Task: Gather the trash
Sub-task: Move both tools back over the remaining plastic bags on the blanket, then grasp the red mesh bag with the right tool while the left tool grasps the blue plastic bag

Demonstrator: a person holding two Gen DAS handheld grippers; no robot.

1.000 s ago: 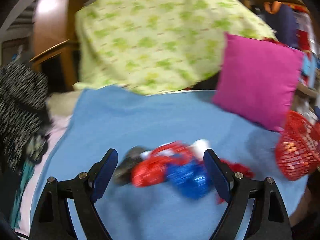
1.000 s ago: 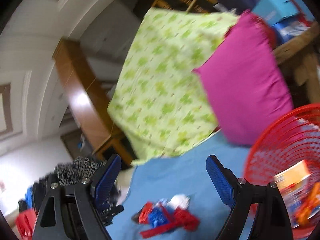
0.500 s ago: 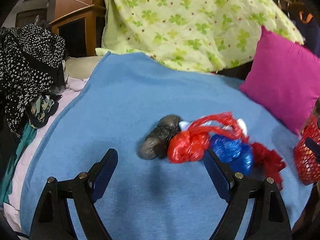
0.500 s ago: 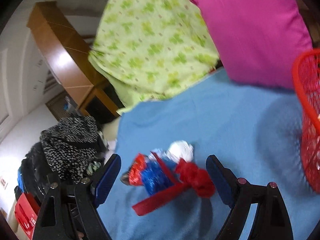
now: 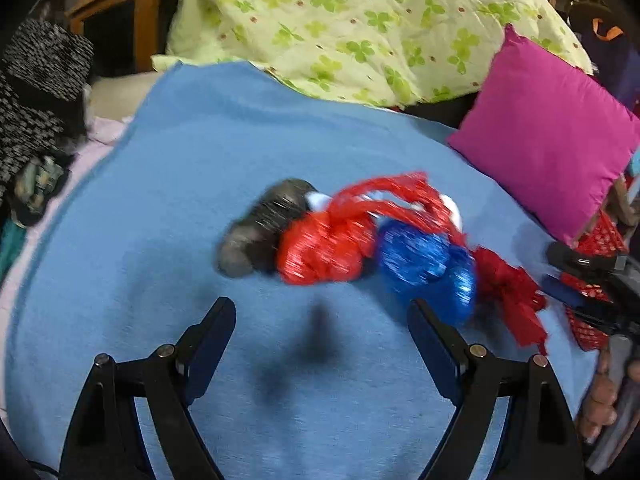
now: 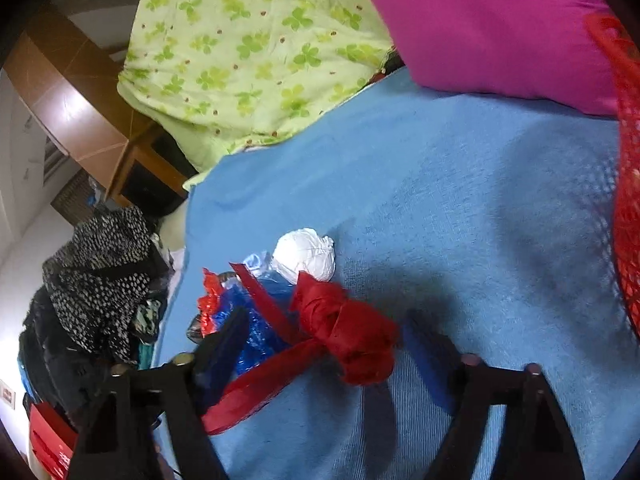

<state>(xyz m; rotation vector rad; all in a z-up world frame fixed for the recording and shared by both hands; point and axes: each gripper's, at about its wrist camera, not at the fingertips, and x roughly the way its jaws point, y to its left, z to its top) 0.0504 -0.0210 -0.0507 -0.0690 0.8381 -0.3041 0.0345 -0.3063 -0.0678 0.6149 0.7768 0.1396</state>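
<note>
Trash (image 5: 328,248) sits bunched on blue blanket (image 5: 160,208): grey, red, blue and white bags touching. Left gripper (image 5: 320,320) hovers near, fingers released, empty. Right gripper (image 6: 324,340) fingers spread either side of red knotted bag (image 6: 348,332). Red basket (image 6: 628,208) at right edge.

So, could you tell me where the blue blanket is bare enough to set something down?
The blue blanket is bare between the white bag ball, the magenta pillow and the red basket. It is also bare from the grey bag towards the green clover quilt. The crowded part is the knotted bag cluster around the red bag.
</note>
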